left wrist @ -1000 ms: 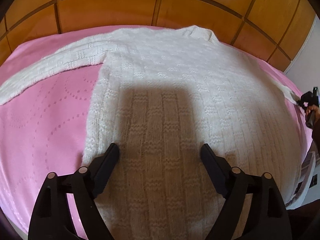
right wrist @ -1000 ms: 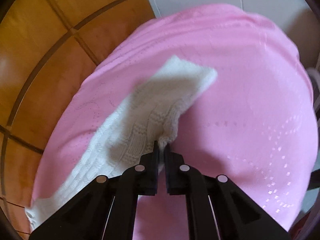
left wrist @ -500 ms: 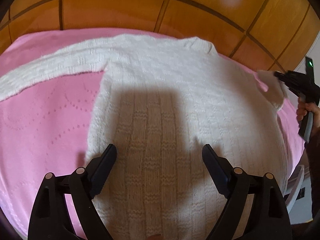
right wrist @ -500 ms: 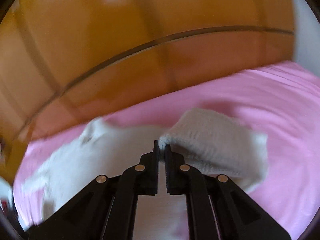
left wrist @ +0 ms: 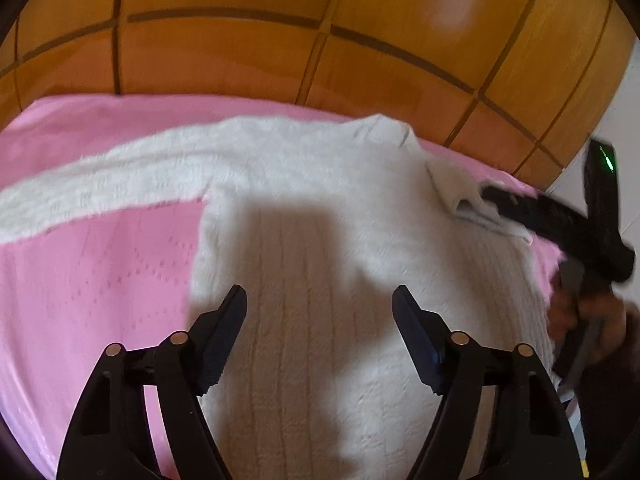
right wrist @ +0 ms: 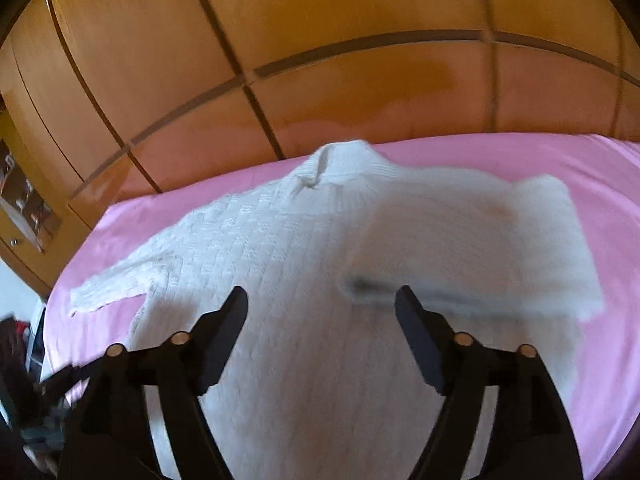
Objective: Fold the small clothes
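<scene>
my right gripper let go of the sleeve and now gapes wide, empty like my left gripper, so the sweater has one sleeve folded, the rest waits.

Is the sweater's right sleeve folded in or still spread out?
Folded in: the right sleeve lies doubled over the sweater body.
</scene>
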Motion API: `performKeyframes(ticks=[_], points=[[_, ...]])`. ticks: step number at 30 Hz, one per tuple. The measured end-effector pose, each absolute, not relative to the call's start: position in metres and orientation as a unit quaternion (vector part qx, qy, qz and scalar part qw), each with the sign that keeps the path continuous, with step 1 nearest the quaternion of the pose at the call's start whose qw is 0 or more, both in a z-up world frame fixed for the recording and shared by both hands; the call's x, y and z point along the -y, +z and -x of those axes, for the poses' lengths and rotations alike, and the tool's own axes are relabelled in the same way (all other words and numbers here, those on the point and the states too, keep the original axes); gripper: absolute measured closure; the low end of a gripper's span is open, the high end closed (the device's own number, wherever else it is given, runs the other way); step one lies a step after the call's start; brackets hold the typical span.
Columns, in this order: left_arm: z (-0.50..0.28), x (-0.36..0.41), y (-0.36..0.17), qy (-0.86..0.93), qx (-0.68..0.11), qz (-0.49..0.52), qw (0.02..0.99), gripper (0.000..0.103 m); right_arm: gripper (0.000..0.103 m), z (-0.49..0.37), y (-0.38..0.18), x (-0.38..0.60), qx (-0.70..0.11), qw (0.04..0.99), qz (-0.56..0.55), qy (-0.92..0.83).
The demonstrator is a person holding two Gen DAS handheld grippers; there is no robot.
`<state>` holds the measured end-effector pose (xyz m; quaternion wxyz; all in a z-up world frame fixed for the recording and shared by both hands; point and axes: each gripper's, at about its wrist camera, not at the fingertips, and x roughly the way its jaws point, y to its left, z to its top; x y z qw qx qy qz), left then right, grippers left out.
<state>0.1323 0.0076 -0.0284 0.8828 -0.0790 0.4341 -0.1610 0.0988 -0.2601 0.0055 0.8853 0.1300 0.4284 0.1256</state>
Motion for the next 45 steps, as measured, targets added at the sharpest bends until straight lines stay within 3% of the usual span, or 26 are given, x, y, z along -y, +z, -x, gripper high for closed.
performKeyframes(ticks=[11,17,24,25,26,27,28,32,38,40,43,45], points=[[-0.156,0.103,0.003,-0.221,-0.357,-0.075,0.904,0.031,0.014,-0.015,-0.04,0.304,-0.449,0.879,-0.143,0.07],[-0.185,0.176,-0.01,-0.252,-0.352,-0.162,0.887,0.031,0.006,-0.007,-0.048,0.294,-0.417,0.897,-0.123,0.078],[-0.232,0.232,-0.044,-0.239,-0.381,-0.197,0.871,0.031,0.005,-0.006,-0.052,0.306,-0.398,0.897,-0.161,0.099],[-0.236,0.234,-0.047,-0.238,-0.384,-0.198,0.87,0.037,0.005,-0.006,-0.052,0.307,-0.397,0.898,-0.164,0.1],[-0.241,0.237,-0.049,-0.24,-0.385,-0.193,0.87,0.065,0.005,-0.004,-0.051,0.308,-0.395,0.898,-0.164,0.101],[-0.244,0.237,-0.048,-0.243,-0.387,-0.185,0.87,0.08,0.004,-0.003,-0.051,0.309,-0.395,0.898,-0.164,0.101],[-0.247,0.234,-0.045,-0.238,-0.387,-0.172,0.874,0.088,0.004,-0.003,-0.052,0.309,-0.394,0.898,-0.164,0.102],[-0.267,0.177,-0.031,-0.224,-0.416,0.016,0.881,0.093,0.003,-0.003,-0.053,0.308,-0.395,0.899,-0.16,0.102],[-0.279,0.061,-0.071,-0.183,-0.485,0.314,0.795,0.093,0.002,-0.002,-0.052,0.306,-0.399,0.9,-0.148,0.097],[-0.275,0.039,-0.087,-0.153,-0.494,0.348,0.783,0.092,0.002,-0.002,-0.052,0.305,-0.4,0.9,-0.145,0.095],[-0.27,0.018,-0.1,-0.15,-0.495,0.38,0.767,0.06,0.002,-0.003,-0.052,0.304,-0.403,0.9,-0.137,0.091],[-0.27,0.011,-0.097,-0.153,-0.483,0.395,0.766,0.048,0.002,-0.003,-0.051,0.301,-0.404,0.901,-0.132,0.088]])
